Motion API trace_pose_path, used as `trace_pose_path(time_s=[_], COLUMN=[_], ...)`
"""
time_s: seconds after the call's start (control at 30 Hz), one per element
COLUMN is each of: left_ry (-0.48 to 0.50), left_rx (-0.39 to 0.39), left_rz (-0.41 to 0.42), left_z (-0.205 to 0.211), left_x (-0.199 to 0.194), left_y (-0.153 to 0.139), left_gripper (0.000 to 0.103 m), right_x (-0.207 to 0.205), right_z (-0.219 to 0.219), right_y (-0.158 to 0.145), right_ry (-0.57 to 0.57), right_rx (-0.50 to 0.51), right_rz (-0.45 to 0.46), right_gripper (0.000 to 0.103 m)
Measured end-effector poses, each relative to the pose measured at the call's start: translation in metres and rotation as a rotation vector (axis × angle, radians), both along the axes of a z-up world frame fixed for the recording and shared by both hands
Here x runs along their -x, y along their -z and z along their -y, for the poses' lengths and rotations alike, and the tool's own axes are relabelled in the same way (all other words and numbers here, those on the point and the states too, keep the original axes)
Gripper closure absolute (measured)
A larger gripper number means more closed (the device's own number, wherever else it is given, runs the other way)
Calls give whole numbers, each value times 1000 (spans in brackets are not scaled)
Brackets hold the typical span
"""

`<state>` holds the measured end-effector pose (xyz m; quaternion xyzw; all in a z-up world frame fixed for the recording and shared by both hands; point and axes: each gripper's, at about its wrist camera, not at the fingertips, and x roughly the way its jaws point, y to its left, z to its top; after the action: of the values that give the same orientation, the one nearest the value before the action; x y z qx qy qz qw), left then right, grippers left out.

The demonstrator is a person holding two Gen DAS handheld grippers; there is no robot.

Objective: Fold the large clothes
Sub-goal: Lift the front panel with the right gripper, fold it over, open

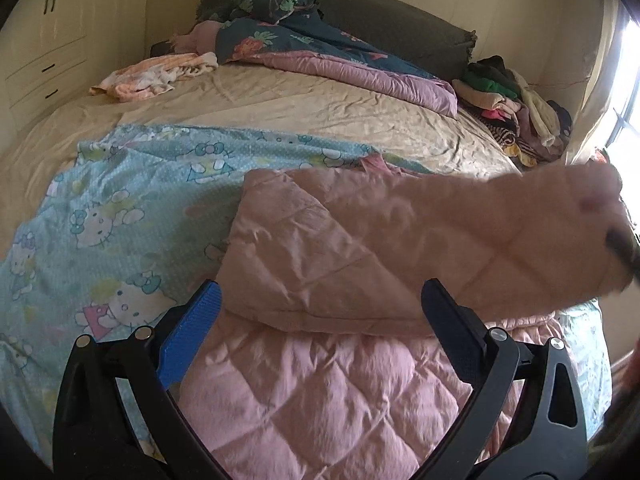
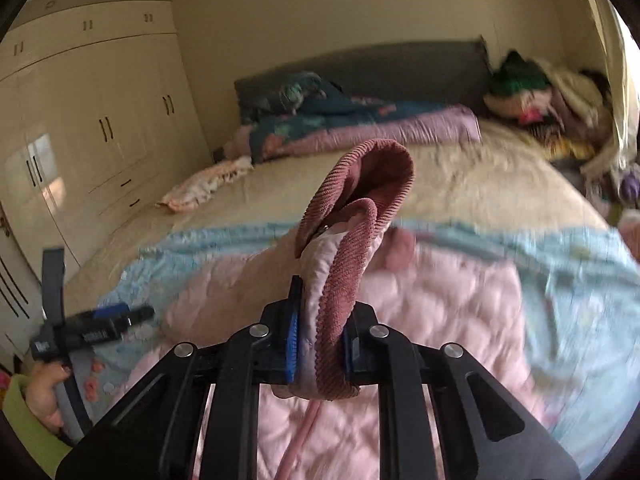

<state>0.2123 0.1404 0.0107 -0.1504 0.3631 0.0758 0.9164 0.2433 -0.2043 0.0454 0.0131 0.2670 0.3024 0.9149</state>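
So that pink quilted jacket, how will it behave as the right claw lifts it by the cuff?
Probably floppy: the pink quilted jacket drapes and creases where its sleeve is raised. The right claw, shut on the ribbed cuff, bunches it easily, so it is soft. The padded shell looks light but smooth, so it may slide over the cartoon-print sheet.

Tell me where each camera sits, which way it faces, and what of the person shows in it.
Left wrist: on the left gripper, facing down the bed toward the headboard; jaws open over the pink jacket; no hand shows.
Right wrist: on the right gripper, facing the same way; jaws shut on the jacket's ribbed cuff; the left gripper and the hand holding it show at lower left.
Shared: jacket, blue cartoon sheet, floral quilt, clothes pile, wardrobe.
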Motion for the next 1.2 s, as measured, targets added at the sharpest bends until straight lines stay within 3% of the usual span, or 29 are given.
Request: trace_pose_path(time_s=[0.1,0.2,0.57,0.83,1.13,1.2], left_ry=[9,20,59,93,127,134], left_rx=[-8,-30,-53,-52,-35,-18], left_rz=[5,-1,-56,-112,-132,-154], left_z=[1,5,21,30,43,45], left_x=[-11,-25,-57,-71,-84,-89], left_y=[-4,-5,14,33,45,52], left_gripper=[9,9,9,9,9,9], right_x=[-16,-33,-63,-67,-67,-66], right_z=[-1,1,24,28,29,31], right_y=[-14,-5,74,98,105,104], right_ry=[-8,6,116,139,159,164], right_rx=[48,86,116,107,136,138], right_rz=[60,56,-108,-186,-225,-225], right_gripper=[88,88,88,86,67,54])
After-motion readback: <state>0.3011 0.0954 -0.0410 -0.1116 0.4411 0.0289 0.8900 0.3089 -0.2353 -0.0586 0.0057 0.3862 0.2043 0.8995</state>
